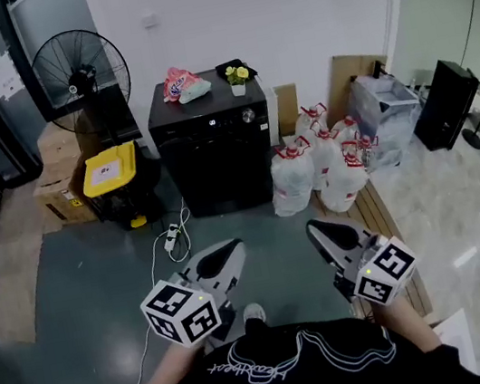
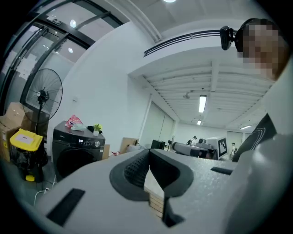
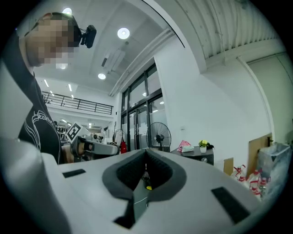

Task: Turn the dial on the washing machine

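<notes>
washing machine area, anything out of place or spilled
Nothing looks spilled or damaged. A white power strip lies loose on the floor in front of the washing machine, across the way to it. Tied bags are piled at its right.

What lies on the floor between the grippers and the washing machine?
In the head view, mostly bare grey floor; only a white power strip and its cable lie there, near the washing machine.

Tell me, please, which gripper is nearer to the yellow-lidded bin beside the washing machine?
Left. The left gripper is held back from and right of the yellow-lidded bin; the right gripper is farther right still, toward the white bags.
</notes>
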